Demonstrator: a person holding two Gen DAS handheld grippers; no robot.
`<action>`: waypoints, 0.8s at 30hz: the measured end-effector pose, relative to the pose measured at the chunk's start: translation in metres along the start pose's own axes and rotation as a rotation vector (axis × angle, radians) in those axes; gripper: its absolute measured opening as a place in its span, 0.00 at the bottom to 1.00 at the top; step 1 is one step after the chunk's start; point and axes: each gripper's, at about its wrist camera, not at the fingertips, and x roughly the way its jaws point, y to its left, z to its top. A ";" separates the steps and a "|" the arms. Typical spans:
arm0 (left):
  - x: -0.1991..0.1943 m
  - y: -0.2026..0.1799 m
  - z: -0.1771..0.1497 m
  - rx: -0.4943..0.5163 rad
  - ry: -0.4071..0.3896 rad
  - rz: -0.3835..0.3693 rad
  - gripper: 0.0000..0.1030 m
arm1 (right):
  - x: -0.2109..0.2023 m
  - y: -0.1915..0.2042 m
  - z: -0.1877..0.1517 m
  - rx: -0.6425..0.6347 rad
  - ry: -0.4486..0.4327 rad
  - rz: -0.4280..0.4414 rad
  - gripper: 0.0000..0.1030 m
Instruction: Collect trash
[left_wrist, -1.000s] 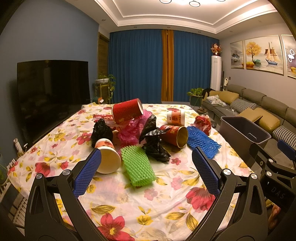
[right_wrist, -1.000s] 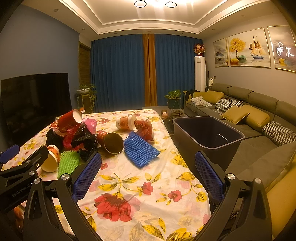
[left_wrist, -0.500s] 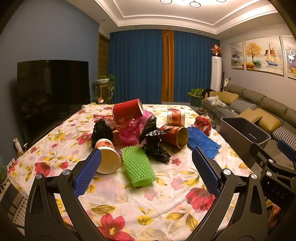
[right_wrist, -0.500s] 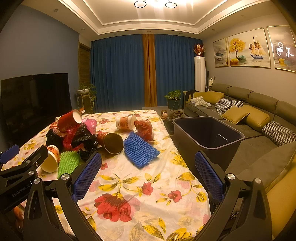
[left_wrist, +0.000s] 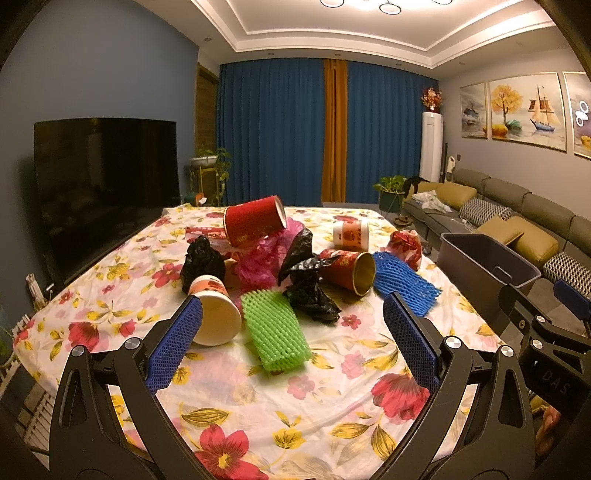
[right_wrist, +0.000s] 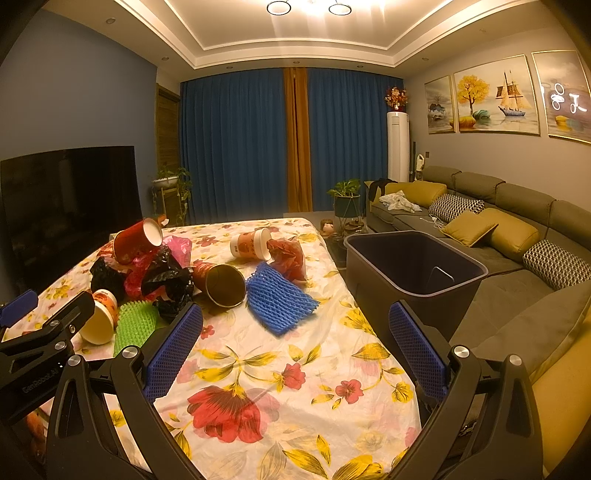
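Two tools spread wide and holding nothing: left tool (left_wrist: 291, 332) poised above the near worktop (left_wrist: 295, 391) facing the green foam net (left_wrist: 275, 332) and the tipped paper cup (left_wrist: 214, 314), right tool (right_wrist: 295, 339) beside it, aimed between the blue foam net (right_wrist: 279, 297) and the grey bin (right_wrist: 413, 266) off the worktop's right edge. Apparently the very start, nothing gathered yet, bin seemingly empty, litter heaped mid-worktop. Next, probably: advance left tool over the green net, pinch lightly since foam crushes, then carry across to the bin.

"DAS" on right gripper (left_wrist: 550, 380); "GenRobot.AI" on left gripper (right_wrist: 38, 380).
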 end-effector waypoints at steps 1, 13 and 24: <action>0.000 0.000 0.000 0.000 -0.001 0.000 0.94 | 0.000 0.000 0.000 0.000 0.000 0.000 0.95; 0.001 -0.001 0.000 -0.005 -0.002 -0.004 0.94 | 0.003 -0.001 -0.001 -0.001 0.000 0.000 0.95; 0.014 0.009 -0.002 -0.021 -0.012 -0.021 0.87 | 0.018 -0.005 0.004 -0.004 0.004 0.006 0.95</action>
